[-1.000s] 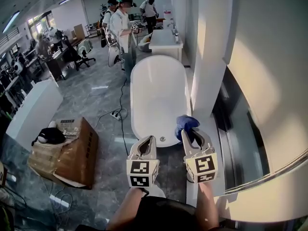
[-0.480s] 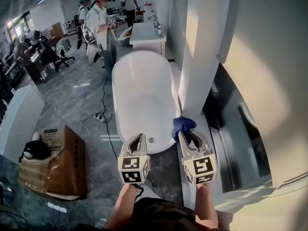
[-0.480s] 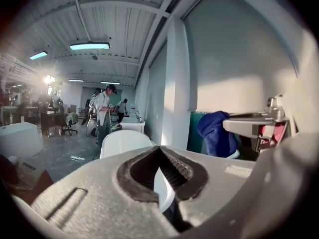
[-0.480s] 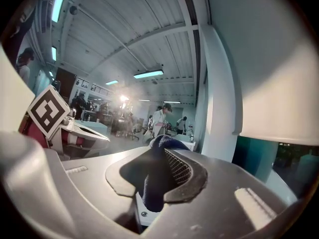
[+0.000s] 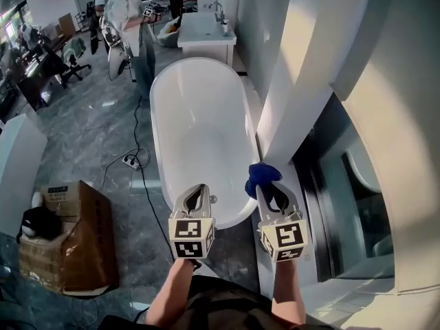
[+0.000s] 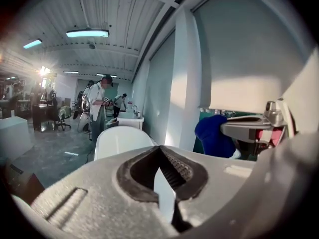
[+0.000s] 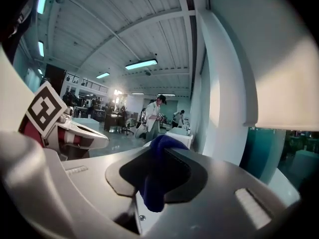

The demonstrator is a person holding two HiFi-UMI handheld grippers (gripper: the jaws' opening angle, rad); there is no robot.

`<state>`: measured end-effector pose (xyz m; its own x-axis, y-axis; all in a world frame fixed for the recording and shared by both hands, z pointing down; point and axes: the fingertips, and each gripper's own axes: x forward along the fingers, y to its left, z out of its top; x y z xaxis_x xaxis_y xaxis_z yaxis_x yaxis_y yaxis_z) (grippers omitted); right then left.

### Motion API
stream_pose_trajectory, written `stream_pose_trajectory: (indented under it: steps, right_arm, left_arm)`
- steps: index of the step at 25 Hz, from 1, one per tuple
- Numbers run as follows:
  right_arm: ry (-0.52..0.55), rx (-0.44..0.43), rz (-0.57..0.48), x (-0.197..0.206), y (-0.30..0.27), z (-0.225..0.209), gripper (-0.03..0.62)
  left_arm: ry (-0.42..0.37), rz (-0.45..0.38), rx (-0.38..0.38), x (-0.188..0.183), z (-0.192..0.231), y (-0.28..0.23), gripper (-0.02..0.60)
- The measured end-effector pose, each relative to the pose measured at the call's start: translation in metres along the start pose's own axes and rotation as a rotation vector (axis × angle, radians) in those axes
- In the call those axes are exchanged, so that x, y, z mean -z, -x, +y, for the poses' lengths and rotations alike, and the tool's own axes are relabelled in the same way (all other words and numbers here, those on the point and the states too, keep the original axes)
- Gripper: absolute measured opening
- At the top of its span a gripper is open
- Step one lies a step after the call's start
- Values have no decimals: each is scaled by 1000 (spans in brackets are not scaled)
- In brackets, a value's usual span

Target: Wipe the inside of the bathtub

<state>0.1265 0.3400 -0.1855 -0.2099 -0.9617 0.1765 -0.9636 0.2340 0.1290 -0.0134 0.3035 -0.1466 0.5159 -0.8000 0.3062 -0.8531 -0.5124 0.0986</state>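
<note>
Hard daylight on the white pillar (image 5: 302, 60) right of the jaws, soft sheen on the bathtub (image 5: 199, 129) ahead, ceiling strip lights (image 6: 87, 33) glaring above, blue cloth (image 7: 152, 183) between the jaws dark and blurred, fisheye bending, black vignetted corners.

Camera has closed in on the bathtub (image 5: 199, 115); its near end now lies right at both grippers. Left gripper (image 5: 199, 190) tip has come over the near rim, was short of it. Right gripper (image 5: 265, 188) and blue cloth (image 5: 261, 173) have reached the near right rim. Cardboard box (image 5: 79, 243) has slid to the view's lower left.
</note>
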Motion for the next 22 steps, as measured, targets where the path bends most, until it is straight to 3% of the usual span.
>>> stream_pose_trajectory:
  steps: [7, 13, 18, 22]
  right_arm:
    - [-23, -51, -75, -47, -121, 42, 80]
    - [-36, -115, -16, -41, -206, 68, 80]
    - [-21, -120, 76, -5, -237, 63, 81]
    - [-30, -86, 134, 6, -233, 35, 81]
  left_arm:
    - [-13, -9, -34, -36, 101, -32, 5]
    - [35, 37, -117, -36, 189, -58, 5]
    - [102, 126, -101, 0, 209, -98, 5]
    - [156, 172, -56, 11, 193, -123, 5]
